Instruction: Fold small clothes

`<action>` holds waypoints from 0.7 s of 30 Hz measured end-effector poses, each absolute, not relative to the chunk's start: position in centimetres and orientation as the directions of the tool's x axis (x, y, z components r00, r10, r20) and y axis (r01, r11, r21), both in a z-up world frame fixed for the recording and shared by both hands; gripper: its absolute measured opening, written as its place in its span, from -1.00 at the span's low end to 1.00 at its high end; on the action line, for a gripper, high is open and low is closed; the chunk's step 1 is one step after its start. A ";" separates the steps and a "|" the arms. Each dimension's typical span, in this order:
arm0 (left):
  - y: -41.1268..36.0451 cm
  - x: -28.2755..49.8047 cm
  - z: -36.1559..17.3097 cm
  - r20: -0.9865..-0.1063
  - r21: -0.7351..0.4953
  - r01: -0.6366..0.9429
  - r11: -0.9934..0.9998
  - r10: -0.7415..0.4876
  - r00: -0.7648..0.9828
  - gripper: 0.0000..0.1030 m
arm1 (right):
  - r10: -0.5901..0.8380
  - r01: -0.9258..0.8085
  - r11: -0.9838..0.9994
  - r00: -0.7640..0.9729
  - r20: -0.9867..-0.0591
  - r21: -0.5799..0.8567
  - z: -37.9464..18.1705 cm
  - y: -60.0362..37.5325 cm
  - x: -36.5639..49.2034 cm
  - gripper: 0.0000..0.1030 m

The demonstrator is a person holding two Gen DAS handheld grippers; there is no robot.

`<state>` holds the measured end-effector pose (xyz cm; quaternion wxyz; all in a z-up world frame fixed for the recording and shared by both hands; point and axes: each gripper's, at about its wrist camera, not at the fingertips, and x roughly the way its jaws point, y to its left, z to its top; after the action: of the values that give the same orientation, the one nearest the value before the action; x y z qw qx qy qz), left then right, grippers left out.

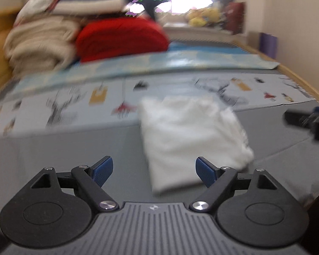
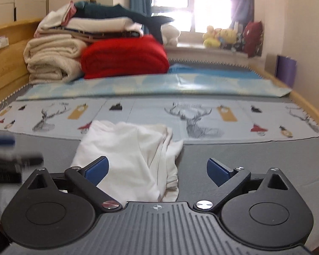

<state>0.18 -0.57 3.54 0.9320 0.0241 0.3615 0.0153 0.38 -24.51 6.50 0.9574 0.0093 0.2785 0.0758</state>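
Both my tongs spread wide and empty — left gripper (image 1: pixel 154 171), right gripper (image 2: pixel 157 171) — with the folded white garment (image 2: pixel 129 161) lying flat on the grey mat (image 2: pixel 255 159) just ahead of them, its far edge overlapping the deer-print sheet (image 2: pixel 202 114).

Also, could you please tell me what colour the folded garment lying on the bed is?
White garment, clearest in the right wrist view.

Our left tool (image 1: pixel 154 171) and right tool (image 2: pixel 157 170): black linkage arms, blue ribbed pads, silver screws, grey ridged housing.
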 end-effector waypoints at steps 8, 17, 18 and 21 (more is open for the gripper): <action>-1.0 -0.4 2.4 -0.696 0.096 -0.048 0.994 0.101 0.711 0.99 | 0.166 -0.199 0.980 0.808 -0.565 0.003 5.9 -22.5 -2.4 0.98; -1.6 1.4 0.5 -0.717 0.052 -0.031 0.998 0.059 0.695 0.99 | 0.128 -0.128 0.991 0.747 -0.652 0.048 3.9 -22.6 -0.6 0.98; -1.7 1.5 0.5 -0.720 0.047 -0.029 0.998 0.054 0.692 0.99 | 0.130 -0.124 0.991 0.740 -0.660 0.055 3.7 -22.7 -0.4 0.98; -1.5 1.6 0.4 -0.726 0.021 -0.037 0.999 0.041 0.687 0.99 | 0.124 -0.131 0.991 0.728 -0.674 0.041 3.2 -22.3 0.0 0.98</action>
<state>1.65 -1.52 0.39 0.9183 0.0025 0.3953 0.0212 -0.04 -22.35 3.23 0.9296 -0.0047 0.3621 0.0685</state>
